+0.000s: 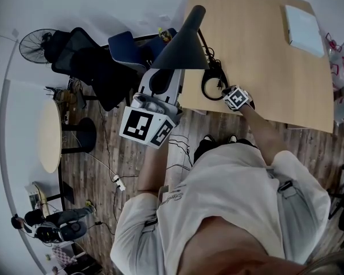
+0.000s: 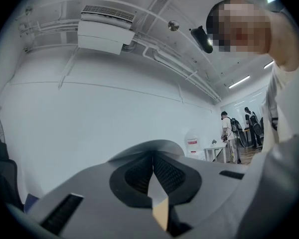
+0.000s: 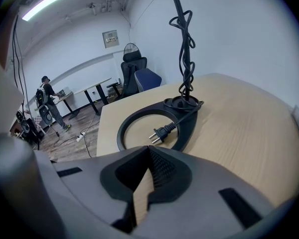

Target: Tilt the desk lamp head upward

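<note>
The desk lamp's black cone head (image 1: 180, 39) hangs over the near left corner of the wooden table (image 1: 264, 56). My left gripper (image 1: 162, 73) is raised right under the head's lower rim. Its jaws point up at the ceiling and are shut with nothing between them (image 2: 153, 171); the lamp head does not show in the left gripper view. My right gripper (image 1: 223, 91) is shut and lies low at the near edge of the lamp's black ring base (image 3: 124, 128). Inside the ring lies the plug (image 3: 159, 132). The cord (image 3: 183, 59) is wound round the stem.
A white pad (image 1: 304, 27) lies at the table's far right. Left of the table stand black office chairs (image 1: 86, 62), a blue chair (image 1: 123, 43), a fan (image 1: 34, 43) and a small round table (image 1: 49, 135). A power strip (image 1: 119, 182) and cables lie on the floor.
</note>
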Demonstrator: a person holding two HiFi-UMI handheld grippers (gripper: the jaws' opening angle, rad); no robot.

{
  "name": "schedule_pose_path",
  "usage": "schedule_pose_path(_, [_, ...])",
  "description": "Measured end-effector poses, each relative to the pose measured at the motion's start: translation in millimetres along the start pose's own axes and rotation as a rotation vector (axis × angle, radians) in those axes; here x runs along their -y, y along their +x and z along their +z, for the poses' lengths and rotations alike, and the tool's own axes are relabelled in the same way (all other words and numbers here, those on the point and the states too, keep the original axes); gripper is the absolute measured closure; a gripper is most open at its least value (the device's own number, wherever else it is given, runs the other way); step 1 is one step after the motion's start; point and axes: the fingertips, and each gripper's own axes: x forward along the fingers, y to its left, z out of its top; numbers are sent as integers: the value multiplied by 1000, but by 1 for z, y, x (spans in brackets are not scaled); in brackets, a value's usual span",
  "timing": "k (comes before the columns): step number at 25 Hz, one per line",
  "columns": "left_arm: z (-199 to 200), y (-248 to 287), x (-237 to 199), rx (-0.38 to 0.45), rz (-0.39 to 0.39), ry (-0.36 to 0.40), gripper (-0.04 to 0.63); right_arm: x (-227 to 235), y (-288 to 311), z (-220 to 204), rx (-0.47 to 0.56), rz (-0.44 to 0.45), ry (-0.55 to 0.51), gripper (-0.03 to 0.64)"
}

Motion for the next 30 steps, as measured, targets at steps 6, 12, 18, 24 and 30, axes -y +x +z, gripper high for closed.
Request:
schedule_pose_path(6, [-2, -3, -1, 19, 17, -9, 580, 4, 0, 3, 7, 10, 16, 621])
schedule_pose_path(12, [-11, -9, 9, 12, 8, -24, 580, 1, -1, 0, -6, 21, 7, 621])
schedule_pose_path(18, [-41, -21, 9, -47, 13, -71, 580, -2, 0, -1, 16, -19, -25, 621])
schedule_pose_path(24, [-70, -50, 5, -102, 7, -137, 580, -21, -26, -6, 109, -64, 25, 621])
schedule_pose_path(30, [-98, -90, 1, -151, -8, -223, 580, -69, -79, 9, 249, -95, 103, 621])
